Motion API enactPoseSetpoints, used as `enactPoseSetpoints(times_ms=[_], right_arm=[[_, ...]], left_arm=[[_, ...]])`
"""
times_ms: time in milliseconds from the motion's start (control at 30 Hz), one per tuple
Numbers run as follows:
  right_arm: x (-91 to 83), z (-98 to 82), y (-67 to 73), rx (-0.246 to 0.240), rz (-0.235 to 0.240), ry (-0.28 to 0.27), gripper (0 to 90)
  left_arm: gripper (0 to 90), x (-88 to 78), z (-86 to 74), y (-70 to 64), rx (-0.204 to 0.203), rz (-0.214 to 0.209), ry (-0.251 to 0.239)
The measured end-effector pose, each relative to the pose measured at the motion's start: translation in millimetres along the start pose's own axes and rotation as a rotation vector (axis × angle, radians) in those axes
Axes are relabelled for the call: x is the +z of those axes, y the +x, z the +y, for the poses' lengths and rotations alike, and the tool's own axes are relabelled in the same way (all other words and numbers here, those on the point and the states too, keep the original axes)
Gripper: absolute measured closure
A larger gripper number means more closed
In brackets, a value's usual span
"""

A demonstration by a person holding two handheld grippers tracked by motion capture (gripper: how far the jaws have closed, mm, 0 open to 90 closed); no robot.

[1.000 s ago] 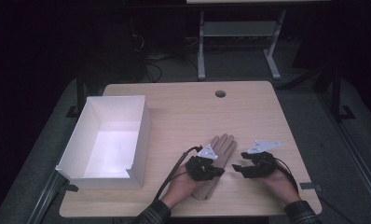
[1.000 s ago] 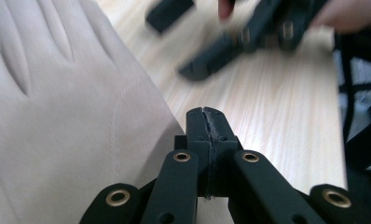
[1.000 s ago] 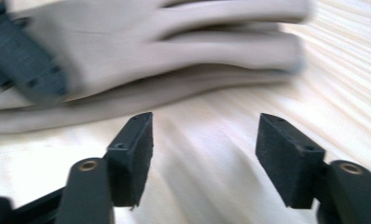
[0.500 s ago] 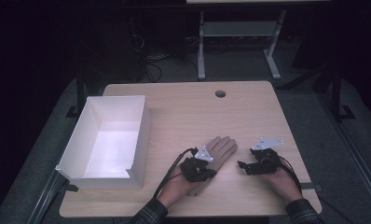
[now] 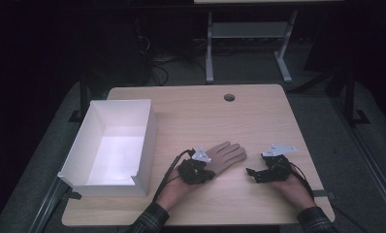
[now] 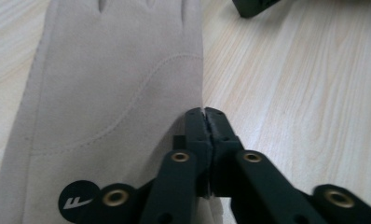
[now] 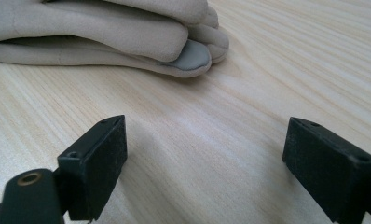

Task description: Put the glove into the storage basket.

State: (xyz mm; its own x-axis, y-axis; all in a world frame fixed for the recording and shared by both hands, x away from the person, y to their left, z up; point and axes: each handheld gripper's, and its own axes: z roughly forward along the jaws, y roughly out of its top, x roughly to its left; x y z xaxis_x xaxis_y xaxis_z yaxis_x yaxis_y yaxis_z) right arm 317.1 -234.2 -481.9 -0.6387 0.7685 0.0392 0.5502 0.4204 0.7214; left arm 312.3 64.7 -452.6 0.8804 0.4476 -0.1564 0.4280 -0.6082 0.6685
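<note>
Glove: a beige glove (image 5: pixel 225 156) lies flat on the desk (image 5: pixel 259 116), fingers pointing away from the person, to the right of the white box (image 5: pixel 111 145) and well apart from it. In the right gripper view its fingertips (image 7: pixel 193 53) look stacked, one with a grey pad.

Left hand-held gripper: the left hand-held gripper (image 6: pixel 205 112) sits at the cuff end of the glove, on the side nearer the person. Its jaws are pressed together, tip to tip, right at the glove's side edge, and a thin sliver of that edge seems pinched between them. The jaws have just eased very slightly wider, yet the tips meet with no visible gap. A round black label (image 6: pixel 76 201) with a pale letter sits on the cuff just beside the jaws.

Left hand: the left hand (image 5: pixel 174 191) comes in from the near edge of the desk, below the glove's cuff.

Right hand-held gripper: the right hand-held gripper (image 7: pixel 204 149) is to the right of the glove, near it but not touching, low over the bare desk. Its jaws stand wide apart and have just been opening; only wood grain lies between them. They point toward the glove's fingertips.

Right hand: the right hand (image 5: pixel 293 187) rests to the right of the glove, near the desk's front edge.

White box: open-topped, to the left of the glove, at the desk's left edge.
</note>
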Motion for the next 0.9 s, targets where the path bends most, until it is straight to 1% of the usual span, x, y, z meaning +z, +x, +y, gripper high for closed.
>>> enactPoseSetpoints(times_ms=[67,100,133,167,200,233,267,300,333,367,400,433,567,600,633,667,700,733,800,833,867,900], right_arm=[[0.0,0.0,0.0,0.0,0.0,0.0,13.2],[0.0,0.0,0.0,0.0,0.0,0.0,13.2],[0.0,0.0,0.0,0.0,0.0,0.0,13.2],[0.0,0.0,0.0,0.0,0.0,0.0,13.2],[0.0,0.0,0.0,0.0,0.0,0.0,13.2],[0.0,0.0,0.0,0.0,0.0,0.0,13.2],[0.0,0.0,0.0,0.0,0.0,0.0,13.2],[0.0,0.0,0.0,0.0,0.0,0.0,13.2],[0.0,0.0,0.1,0.001,0.0,0.0,13.2],[0.1,0.0,0.2,0.001,-0.002,0.0,13.2],[0.1,0.0,0.2,0.001,-0.002,0.0,13.2],[0.1,0.0,0.2,0.001,-0.002,0.0,13.2],[0.1,0.0,0.4,0.002,-0.002,0.0,13.2],[0.1,0.1,0.5,0.004,-0.002,0.0,13.2],[0.1,0.1,0.5,0.003,-0.002,0.001,13.2],[0.1,0.1,0.5,0.003,-0.002,0.001,13.2],[0.1,0.0,0.5,0.003,-0.002,0.001,13.2],[0.1,0.1,0.6,0.004,-0.002,0.0,13.2],[0.1,0.0,0.6,0.003,-0.002,0.0,13.2],[0.0,0.0,0.8,0.003,-0.001,0.001,13.2],[0.0,0.0,0.8,0.003,-0.001,0.001,13.2],[0.0,0.0,0.8,0.004,-0.002,0.001,13.2]], left_arm=[[78.2,-3.1,4.1,0.1,0.005,0.013,-0.017],[73.4,-4.5,5.9,0.5,0.008,0.017,-0.019],[65.6,-7.5,10.5,2.3,0.008,0.017,-0.027],[62.4,-9.3,12.5,3.7,0.016,0.02,-0.029],[58.7,-9.8,14.1,4.2,0.005,0.023,-0.04],[55.1,-9.8,14.1,4.2,0.005,0.023,-0.04],[55.1,-11.2,15.9,6.3,0.011,0.032,-0.042],[52.5,-12.4,17.3,8.0,0.011,0.038,-0.043],[49.3,-13.6,18.3,9.9,0.021,0.046,-0.038],[44.0,-14.1,20.0,12.3,0.021,0.054,-0.04],[44.0,-13.7,21.3,13.5,0.017,0.059,-0.047],[41.1,-14.0,22.8,16.1,0.03,0.068,-0.04],[26.4,-9.3,27.1,23.2,0.044,0.101,-0.046],[24.9,-7.2,27.2,24.5,0.04,0.1,-0.05],[20.2,-4.7,27.1,25.5,0.041,0.101,-0.046],[20.2,-1.7,26.6,26.5,0.047,0.103,-0.037],[17.3,3.3,25.8,27.4,0.047,0.103,-0.021],[16.4,5.9,25.5,27.8,0.053,0.103,-0.01],[15.4,8.2,25.4,27.2,0.055,0.104,-0.007],[15.1,12.7,24.9,26.0,0.061,0.104,0.008],[15.2,12.7,24.9,26.0,0.061,0.104,0.008],[15.2,15.3,24.4,25.6,0.072,0.109,0.018]])
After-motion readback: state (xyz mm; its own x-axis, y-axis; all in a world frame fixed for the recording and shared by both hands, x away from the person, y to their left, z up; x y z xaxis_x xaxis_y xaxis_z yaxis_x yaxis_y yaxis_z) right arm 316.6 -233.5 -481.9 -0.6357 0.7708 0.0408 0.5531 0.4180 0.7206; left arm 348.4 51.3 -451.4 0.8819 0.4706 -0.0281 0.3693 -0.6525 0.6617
